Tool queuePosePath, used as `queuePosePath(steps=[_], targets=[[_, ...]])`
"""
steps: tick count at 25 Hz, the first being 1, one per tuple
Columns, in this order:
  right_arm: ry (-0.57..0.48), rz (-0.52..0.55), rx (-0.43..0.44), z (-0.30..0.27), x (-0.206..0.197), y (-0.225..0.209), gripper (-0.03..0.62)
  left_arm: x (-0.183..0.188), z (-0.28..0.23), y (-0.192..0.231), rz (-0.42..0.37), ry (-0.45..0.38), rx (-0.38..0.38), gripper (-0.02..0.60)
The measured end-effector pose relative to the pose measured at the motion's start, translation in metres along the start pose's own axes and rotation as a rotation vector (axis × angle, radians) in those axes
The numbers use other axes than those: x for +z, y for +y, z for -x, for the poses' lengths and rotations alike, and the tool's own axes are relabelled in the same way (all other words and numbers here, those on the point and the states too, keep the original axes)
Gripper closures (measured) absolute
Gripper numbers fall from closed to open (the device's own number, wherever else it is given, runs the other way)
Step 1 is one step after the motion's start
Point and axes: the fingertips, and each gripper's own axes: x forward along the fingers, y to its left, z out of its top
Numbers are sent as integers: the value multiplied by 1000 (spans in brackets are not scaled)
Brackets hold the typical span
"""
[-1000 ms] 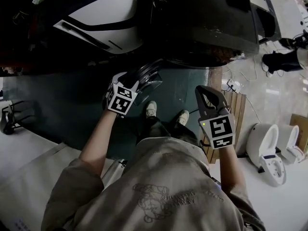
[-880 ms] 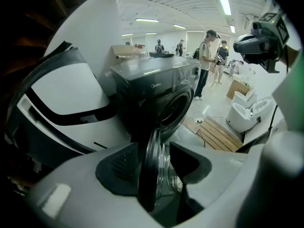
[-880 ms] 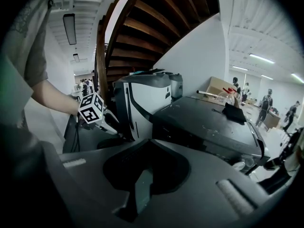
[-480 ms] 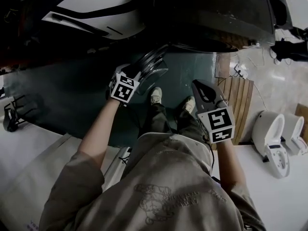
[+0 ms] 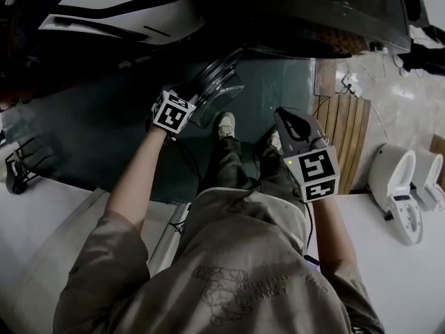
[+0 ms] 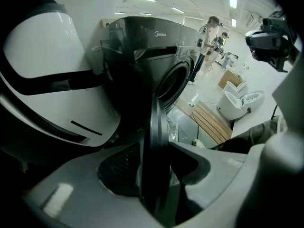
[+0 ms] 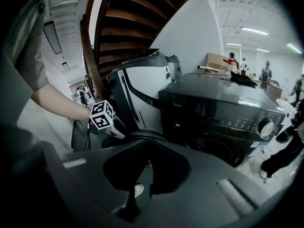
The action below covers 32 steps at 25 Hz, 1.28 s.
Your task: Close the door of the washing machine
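Observation:
The dark grey washing machine [image 5: 313, 12] stands ahead of me, and its drum opening [image 6: 173, 82] is uncovered. Its round glass door [image 5: 219, 82] is swung out towards me. My left gripper [image 5: 197, 94] is shut on the door's rim, which runs edge-on between the jaws as the door [image 6: 156, 160] in the left gripper view. My right gripper [image 5: 285, 118] hangs to the right of the door, shut and holding nothing, apart from the machine. In the right gripper view the right gripper [image 7: 145, 163] looks at the washing machine [image 7: 223, 113] and at the left gripper's marker cube [image 7: 102, 115].
A white rounded appliance [image 5: 118, 9] stands to the machine's left. A dark teal mat [image 5: 104, 138] lies under my shoes [image 5: 226, 124]. A wooden slat board [image 5: 341, 131] and white toilets [image 5: 400, 186] are on the right. People [image 6: 209, 32] stand far off.
My left gripper has carried the door rim further forward, towards the machine. The right gripper has drifted forward a little and stays shut.

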Motion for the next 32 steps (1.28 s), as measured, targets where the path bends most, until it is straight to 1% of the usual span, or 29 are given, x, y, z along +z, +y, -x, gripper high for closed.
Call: queuePosePath(steps=[3, 5, 7, 10, 14, 16, 20, 24, 32], targets=[[-1, -22, 9, -7, -3, 5, 565, -2, 1, -3, 56, -9, -51, 396], [-1, -37, 11, -11, -5, 7, 565, -2, 1, -4, 91, -24, -74, 409], [-2, -48, 12, -12, -7, 10, 565, -2, 1, -4, 101, -31, -78, 410], [-6, -59, 15, -7, -12, 15, 565, -3, 1, -7, 107, -18, -74, 410], [-6, -74, 4, 5, -19, 13, 565, -2, 1, -15, 139, -4, -69, 410], [-8, -87, -4, 12, -22, 11, 566, -2, 1, -22, 165, 2, -72, 410], [-14, -117, -15, 24, -28, 7, 565, 0, -2, -36, 255, 20, -86, 411], [-25, -145, -31, 37, -34, 3, 566, -1, -10, -57, 318, 44, -130, 411], [-24, -201, -84, 64, -59, -18, 566, 18, -20, -101, 428, 33, -215, 407]])
